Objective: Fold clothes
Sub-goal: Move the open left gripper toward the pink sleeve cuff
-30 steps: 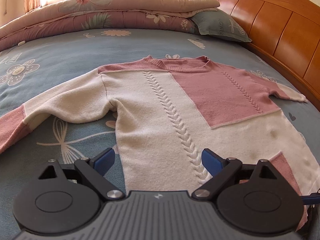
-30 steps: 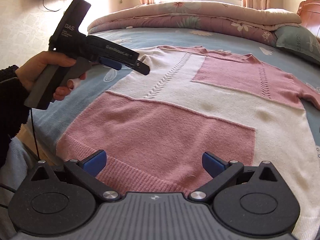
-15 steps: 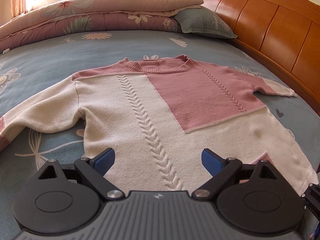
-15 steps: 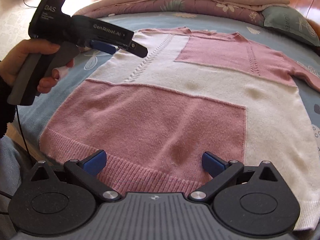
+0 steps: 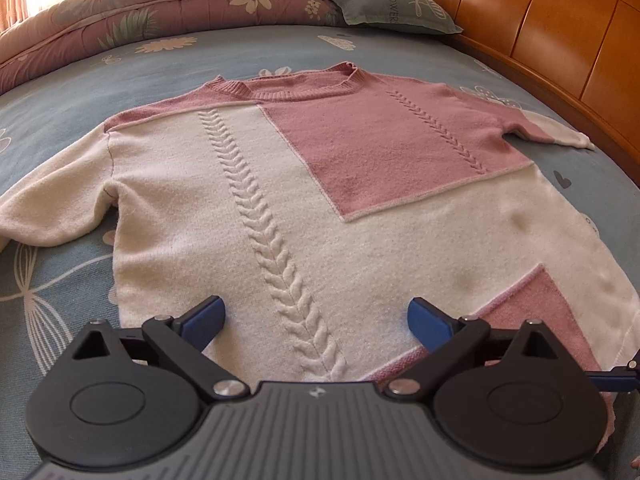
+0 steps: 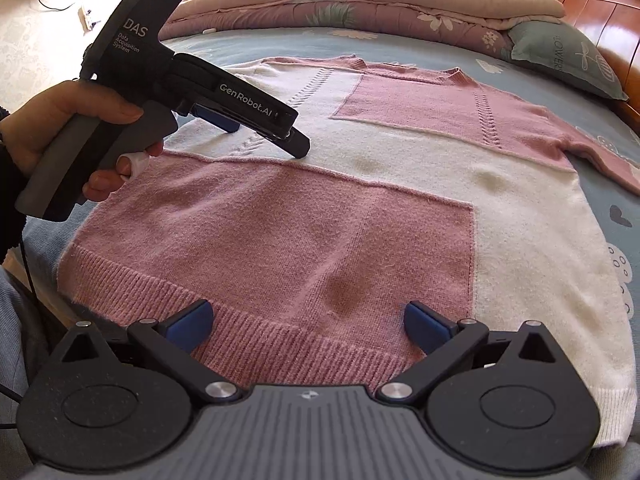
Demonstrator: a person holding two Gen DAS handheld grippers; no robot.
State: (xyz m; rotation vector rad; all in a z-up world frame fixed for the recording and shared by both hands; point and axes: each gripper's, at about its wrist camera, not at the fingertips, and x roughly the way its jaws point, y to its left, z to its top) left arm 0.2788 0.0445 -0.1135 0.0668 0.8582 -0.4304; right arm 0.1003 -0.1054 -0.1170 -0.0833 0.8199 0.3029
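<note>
A person's hand (image 6: 84, 136) at the far left of the right wrist view grips the handle of the left gripper (image 5: 316, 320), which points down over the lower left part of the sweater (image 6: 360, 208). Its blue fingers (image 5: 204, 318) stand wide apart with nothing between them, spread above the cream knit on either side of the braided cable pattern.

The sweater lies flat and face up on the blue flowered bedsheet (image 5: 160, 68), neckline toward the far side and ribbed hem nearest the cameras. It is made of pink and cream blocks. One cream sleeve (image 5: 52, 208) stretches out to the left; the other sleeve, pink with a cream end, reaches right toward the wooden headboard (image 5: 560, 36).

The right gripper (image 6: 308, 326) hovers over the pink hem, its jaws also wide open and holding nothing.

A folded quilt (image 6: 360, 4) lies along the far edge of the bed, with a grey-green pillow (image 6: 568, 60) to its right.
</note>
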